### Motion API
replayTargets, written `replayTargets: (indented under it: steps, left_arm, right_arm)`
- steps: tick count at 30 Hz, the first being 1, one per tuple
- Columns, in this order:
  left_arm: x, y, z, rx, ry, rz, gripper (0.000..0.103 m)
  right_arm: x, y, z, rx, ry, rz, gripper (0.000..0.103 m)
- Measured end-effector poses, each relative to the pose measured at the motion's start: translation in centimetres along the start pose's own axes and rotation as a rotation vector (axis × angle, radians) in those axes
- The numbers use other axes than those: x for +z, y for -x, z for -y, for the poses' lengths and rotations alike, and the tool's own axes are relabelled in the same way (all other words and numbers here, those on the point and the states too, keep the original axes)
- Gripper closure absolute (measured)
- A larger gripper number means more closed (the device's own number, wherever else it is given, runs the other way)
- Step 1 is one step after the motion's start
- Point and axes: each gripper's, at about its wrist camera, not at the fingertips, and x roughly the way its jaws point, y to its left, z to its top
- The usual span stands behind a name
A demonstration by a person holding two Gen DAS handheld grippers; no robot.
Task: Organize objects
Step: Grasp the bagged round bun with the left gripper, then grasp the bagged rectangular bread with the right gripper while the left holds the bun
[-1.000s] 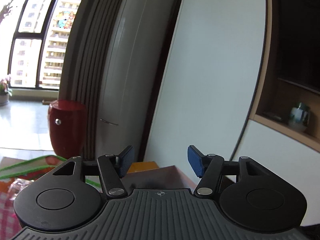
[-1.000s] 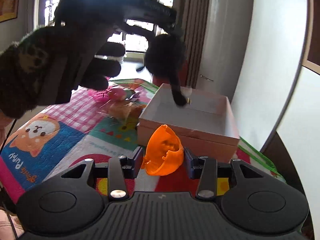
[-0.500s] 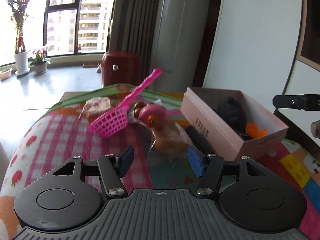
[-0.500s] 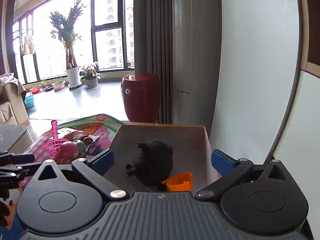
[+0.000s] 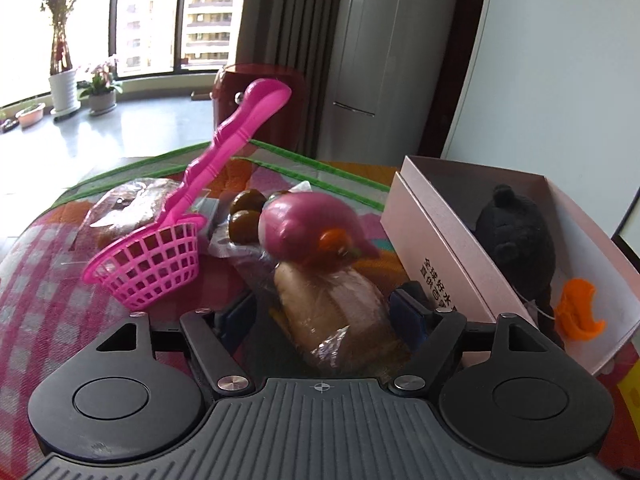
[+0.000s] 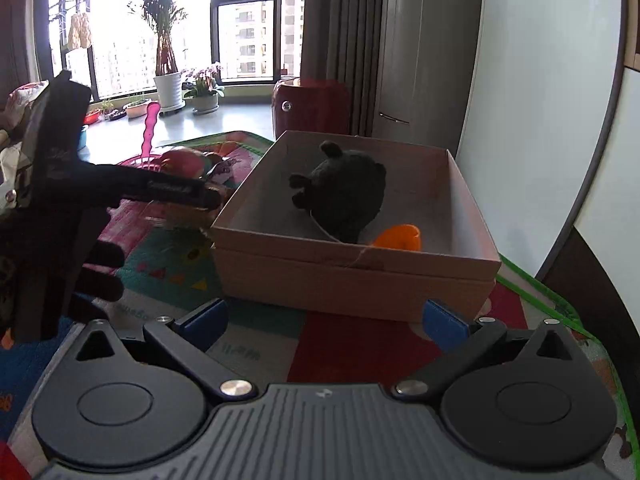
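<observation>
Straddling wrapped bread (image 5: 332,312), fingers (image 5: 408,312) parted.

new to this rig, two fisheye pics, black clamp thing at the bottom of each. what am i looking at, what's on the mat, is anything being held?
There is no robot: a person holds a two-finger gripper in each hand, and a camera on each one looks forward along its blue-padded fingers.

Left view: the left gripper has just been opening, and a wrapped bread roll lies between its fingers, not visibly pressed. Behind it on the play mat sit a pink-purple toy, a pink scoop net and other packaged snacks.

Right view: the right gripper is wide open and holds nothing. In front of it stands the cardboard box, holding a black plush toy and an orange plastic piece. The dark shape at the left is the other gripper.
</observation>
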Motion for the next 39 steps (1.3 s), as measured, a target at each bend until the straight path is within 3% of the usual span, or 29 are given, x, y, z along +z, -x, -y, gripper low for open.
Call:
replayTargets:
  steps: [1, 3, 5, 14, 17, 20, 24, 25, 29, 31, 34, 36, 38, 39]
  left_arm:
    - [-0.1, -0.1, -0.2, -0.012, 0.017, -0.007, 0.024]
    - [-0.4, 0.4, -0.8, -0.054, 0.055, -0.013, 0.039]
    - [-0.9, 1.8, -1.6, -0.086, 0.099, -0.041, 0.047]
    - [-9.0, 12.7, -7.8, -0.214, 0.072, -0.036, 0.049]
    - [-10.4, 15.0, -9.7, -0.171, 0.048, 0.002, 0.049]
    - [-10.3, 15.6, -11.3, -0.14, 0.058, 0.032, 0.049]
    - [-10.0, 15.4, -12.9, -0.171, 0.106, 0.043, 0.049]
    - [-10.0, 15.2, -13.1, -0.173, 0.11, 0.043, 0.049]
    - [-9.8, 14.7, -13.8, -0.22, 0.129, 0.047, 0.049]
    - [-9.6, 14.3, -14.1, -0.239, 0.144, 0.05, 0.049]
    - [-9.5, 13.5, -14.6, -0.256, 0.185, 0.047, 0.049]
    - [-9.5, 13.4, -15.0, -0.267, 0.204, 0.043, 0.049]
    - [-9.7, 13.5, -14.9, -0.266, 0.2, 0.044, 0.049]
    - [-9.7, 13.5, -14.7, -0.263, 0.194, 0.045, 0.049]
  right_arm:
    - [-0.1, 0.2, -0.2, 0.002, 0.011, -0.006, 0.0]
    - [-0.3, 0.4, -0.7, 0.004, 0.027, -0.012, 0.0]
    - [0.0, 0.9, -0.9, 0.007, 0.021, -0.015, 0.0]
    - [4.6, 0.9, -4.2, 0.057, 0.02, -0.002, 0.0]
    - [6.8, -0.2, -6.3, 0.087, 0.025, 0.006, 0.0]
    - [8.8, -2.3, -8.8, 0.123, 0.04, -0.007, 0.0]
    - [11.5, -5.6, -12.4, 0.139, 0.058, -0.034, 0.003]
    - [12.5, -6.1, -13.3, 0.131, 0.072, -0.025, 0.008]
    - [18.4, -7.4, -17.0, 0.125, 0.143, 0.031, 0.009]
    - [21.8, -9.5, -18.1, 0.142, 0.105, -0.022, 0.007]
    - [25.0, -16.2, -20.0, 0.156, 0.033, -0.214, 0.004]
    - [25.5, -20.7, -21.5, 0.128, 0.046, -0.307, 0.004]
    - [25.2, -24.3, -22.6, 0.067, 0.105, -0.344, 0.006]
    - [25.0, -25.8, -22.8, 0.045, 0.135, -0.369, 0.015]
